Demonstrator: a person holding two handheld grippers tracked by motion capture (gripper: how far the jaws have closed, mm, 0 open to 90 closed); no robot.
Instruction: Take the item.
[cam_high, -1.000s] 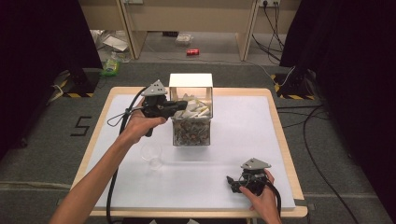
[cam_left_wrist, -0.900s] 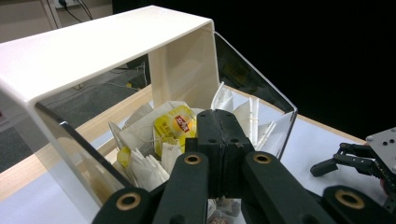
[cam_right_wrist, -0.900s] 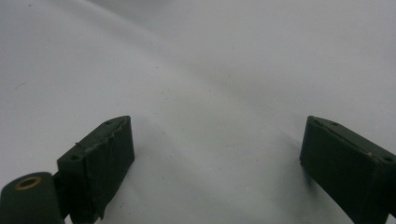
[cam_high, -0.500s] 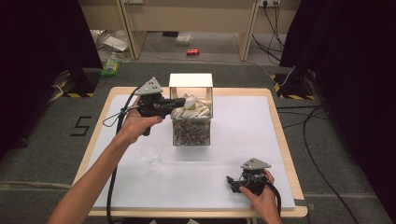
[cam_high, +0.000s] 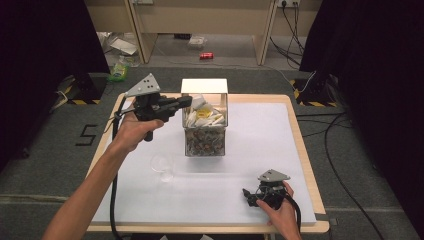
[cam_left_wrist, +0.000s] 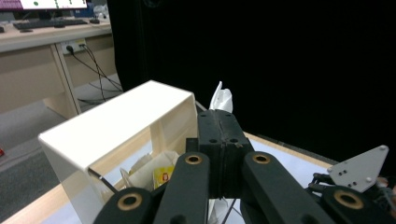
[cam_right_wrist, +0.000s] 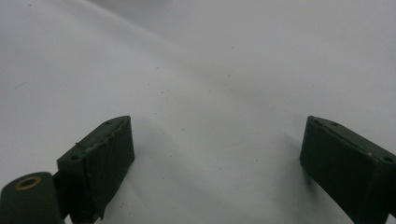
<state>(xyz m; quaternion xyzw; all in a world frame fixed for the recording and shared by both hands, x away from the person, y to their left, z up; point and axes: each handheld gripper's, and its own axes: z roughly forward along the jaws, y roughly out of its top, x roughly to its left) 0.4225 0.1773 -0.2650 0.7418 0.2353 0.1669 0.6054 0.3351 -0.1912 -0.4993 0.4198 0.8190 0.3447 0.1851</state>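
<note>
White sachet (cam_left_wrist: 221, 99), crumpled, upright between closed jaws, above the sachet-filled clear box (cam_high: 204, 134) at mid-table

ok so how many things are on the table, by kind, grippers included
grippers: 2 (left gripper pinching a white packet, right gripper resting open)
clear box of packets: 1
clear glass: 1
total: 4; the packets heaped in the box are too many to count

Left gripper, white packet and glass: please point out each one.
left gripper (cam_high: 188, 101), high view, at its closed jaw tips
white packet (cam_left_wrist: 222, 99), left gripper view, its upper end
glass (cam_high: 163, 165), high view, its bowl
</note>
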